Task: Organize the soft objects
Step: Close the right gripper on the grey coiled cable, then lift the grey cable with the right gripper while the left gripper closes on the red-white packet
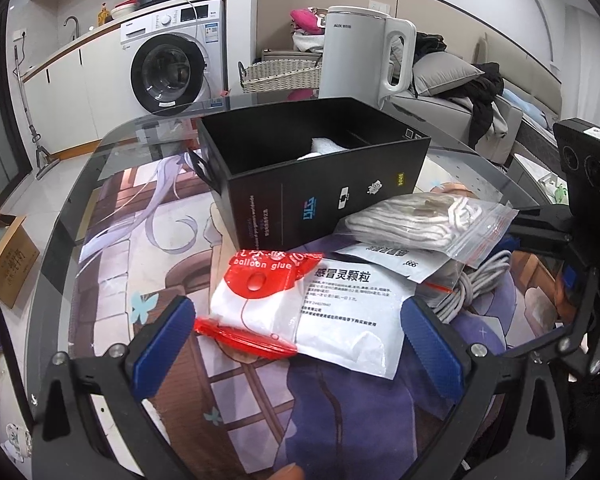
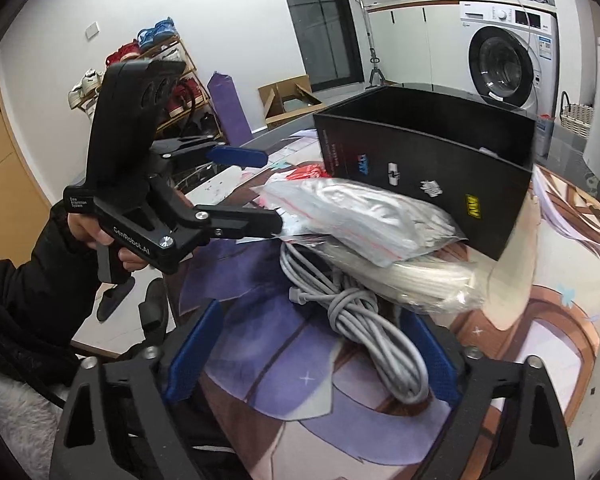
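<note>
A black open box [image 1: 320, 168] stands on the glass table with something white inside [image 1: 324, 147]; it also shows in the right wrist view [image 2: 428, 160]. In front of it lies a pile: a red-and-white balloon glue bag [image 1: 256, 304], a white medicine pouch [image 1: 356, 320], a clear zip bag of white cloth [image 1: 420, 220] and a grey coiled cable [image 1: 472, 284]. My left gripper [image 1: 296, 344] is open, its blue fingers on either side of the glue bag and pouch. My right gripper [image 2: 312, 356] is open around the cable [image 2: 372, 328], below the zip bag [image 2: 360, 216].
A white kettle [image 1: 360, 52] stands behind the box. A washing machine [image 1: 172, 60], a wicker basket [image 1: 276, 74] and a sofa with clothes [image 1: 472, 96] lie beyond the table. A cardboard box [image 1: 8, 256] sits on the floor at left. The table edge [image 1: 72, 200] curves at left.
</note>
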The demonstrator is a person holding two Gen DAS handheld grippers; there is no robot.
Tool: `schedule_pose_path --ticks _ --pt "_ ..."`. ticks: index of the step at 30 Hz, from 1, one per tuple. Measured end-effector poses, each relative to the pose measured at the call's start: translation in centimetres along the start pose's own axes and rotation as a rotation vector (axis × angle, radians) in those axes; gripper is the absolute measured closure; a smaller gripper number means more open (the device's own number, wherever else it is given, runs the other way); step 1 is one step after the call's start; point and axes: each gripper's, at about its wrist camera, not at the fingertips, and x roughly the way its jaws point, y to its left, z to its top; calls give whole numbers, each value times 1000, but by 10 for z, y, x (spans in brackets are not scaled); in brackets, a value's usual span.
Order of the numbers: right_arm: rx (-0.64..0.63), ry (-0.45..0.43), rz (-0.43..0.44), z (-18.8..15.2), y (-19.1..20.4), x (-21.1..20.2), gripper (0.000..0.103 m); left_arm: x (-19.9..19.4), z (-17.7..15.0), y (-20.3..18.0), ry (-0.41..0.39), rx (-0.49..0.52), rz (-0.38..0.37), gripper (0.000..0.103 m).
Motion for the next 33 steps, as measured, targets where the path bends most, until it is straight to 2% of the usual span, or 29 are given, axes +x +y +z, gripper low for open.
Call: schedule_pose_path --ticks 7,13,19,21,25,26,33 --pt "-29 20 -23 3 10 13 28 0 0 -2 0 0 -4 0" --pt "-40 30 -73 4 12 19 42 -1 0 -2 -2 -1 -3 0" --pt "-68 35 -86 3 15 21 55 -2 0 6 -7 -30 5 0" --pt "-73 35 -91 2 15 21 63 -2 0 9 -10 -40 6 0" --pt "-98 30 -100 0 18 18 66 -3 0 17 -17 -70 17 0" --pt "-100 30 -97 -1 18 17 75 -3 0 19 -19 -79 14 0" --pt "-118 11 -63 -3 22 9 75 -2 -2 27 -17 -113 31 0"
